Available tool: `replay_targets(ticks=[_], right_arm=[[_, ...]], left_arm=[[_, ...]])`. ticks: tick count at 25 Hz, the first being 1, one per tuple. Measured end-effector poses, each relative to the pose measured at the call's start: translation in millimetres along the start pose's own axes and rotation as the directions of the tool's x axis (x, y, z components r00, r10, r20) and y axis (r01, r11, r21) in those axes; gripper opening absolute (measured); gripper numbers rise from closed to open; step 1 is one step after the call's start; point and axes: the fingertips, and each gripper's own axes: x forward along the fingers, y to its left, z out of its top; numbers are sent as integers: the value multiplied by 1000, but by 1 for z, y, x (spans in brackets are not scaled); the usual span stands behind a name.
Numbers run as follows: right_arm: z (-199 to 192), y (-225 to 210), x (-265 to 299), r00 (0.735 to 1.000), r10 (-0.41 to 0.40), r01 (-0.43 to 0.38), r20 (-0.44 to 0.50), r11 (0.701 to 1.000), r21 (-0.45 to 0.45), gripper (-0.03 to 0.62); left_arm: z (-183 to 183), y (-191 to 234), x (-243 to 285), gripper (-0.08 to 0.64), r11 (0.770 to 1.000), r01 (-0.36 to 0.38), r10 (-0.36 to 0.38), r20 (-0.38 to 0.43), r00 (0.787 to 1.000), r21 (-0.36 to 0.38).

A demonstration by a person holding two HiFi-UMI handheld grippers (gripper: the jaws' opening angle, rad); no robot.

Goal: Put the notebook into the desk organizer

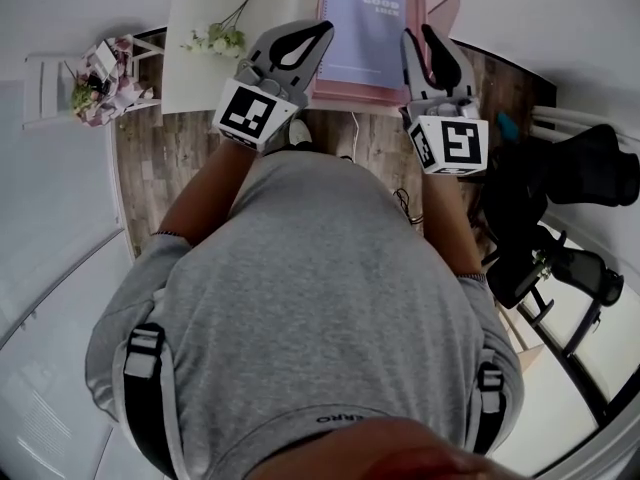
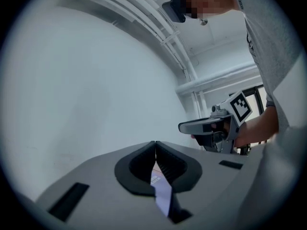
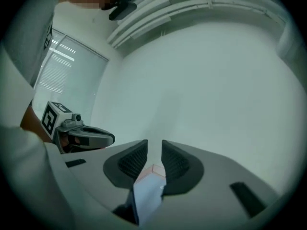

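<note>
At the far edge of the white worktop, the notebook sits in the pink desk organizer.
The notebook is lavender, cover facing up, spiral edge on the left, long axis running near to far. Nearer, apart from it, the left tool has its jaws pressed together on nothing. The right tool keeps a narrow gap, with nothing gripped.

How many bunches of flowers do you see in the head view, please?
2: a white sprig on the desk, left of the notebook, and a pink bouquet at far left. The person's body may hide more.
</note>
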Motion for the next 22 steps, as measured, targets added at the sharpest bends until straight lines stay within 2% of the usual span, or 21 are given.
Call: replay_targets(ticks=[3, 5, 11, 22], right_arm=[[10, 7, -16, 999, 19, -19, 47, 1000, 0, 66], [13, 10, -27, 997, 25, -25, 69, 1000, 6, 8], [14, 20, -53, 989, 81, -79, 126, 997, -20, 8], [-15, 30, -65, 990, 122, -121, 67, 992, -21, 6]], left_arm=[[7, -8, -7, 21, 1000, -18, 18, 13, 1000, 5], [9, -16, -10, 21, 1000, -24, 23, 17, 1000, 14], [23, -39, -18, 21, 999, -31, 30, 49, 998, 19], [9, -59, -20, 21, 1000, -18, 18, 13, 1000, 14]])
